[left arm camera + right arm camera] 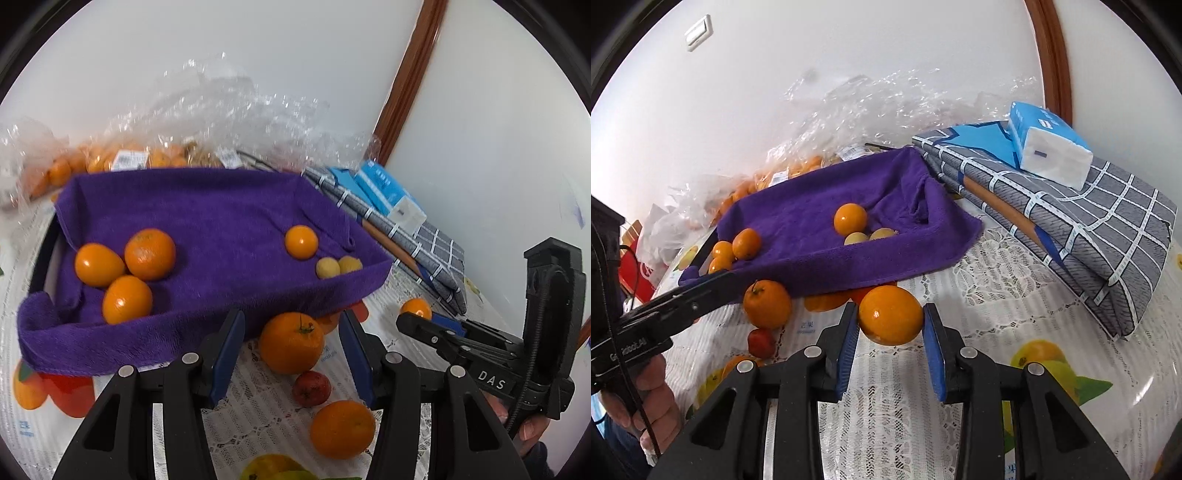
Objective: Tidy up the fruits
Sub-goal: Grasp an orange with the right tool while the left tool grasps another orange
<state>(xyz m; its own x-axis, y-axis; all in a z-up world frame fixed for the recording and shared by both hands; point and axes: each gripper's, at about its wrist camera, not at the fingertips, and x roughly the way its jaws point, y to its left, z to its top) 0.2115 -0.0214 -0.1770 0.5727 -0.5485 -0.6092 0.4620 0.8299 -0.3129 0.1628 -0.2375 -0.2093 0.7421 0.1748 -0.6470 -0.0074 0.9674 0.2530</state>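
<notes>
A tray lined with a purple towel [207,221] is taken as the landmark. Inside it, four oranges are counted: three are clustered [127,269] at its left end and one [301,242] lies toward its right end. Two small yellowish fruits [338,266] are seen just beside that single orange, touching each other.

In front of the tray, on the counter [997,295] with its lace cover, three loose oranges are counted in the left wrist view: one with a stem [291,342] just beside the tray's front edge, one [342,429] nearer the camera, and one small-looking one [416,308] off the tray's right corner. A single small red fruit [311,388] is found between the first two.

Behind the tray, clear bags of more oranges [110,158] are heaped. To its right, a folded grey checked cloth [1089,229] is laid, with one tissue pack [1049,146] on top.

The left gripper [291,354] is held low before the tray, its jaws spread wide around the stemmed orange without touching it. The right gripper [891,334] is levelled at the tray's front right corner; its jaws are set on either side of an orange [891,314], the left pad touching, while a narrow gap is seen at the right pad.
</notes>
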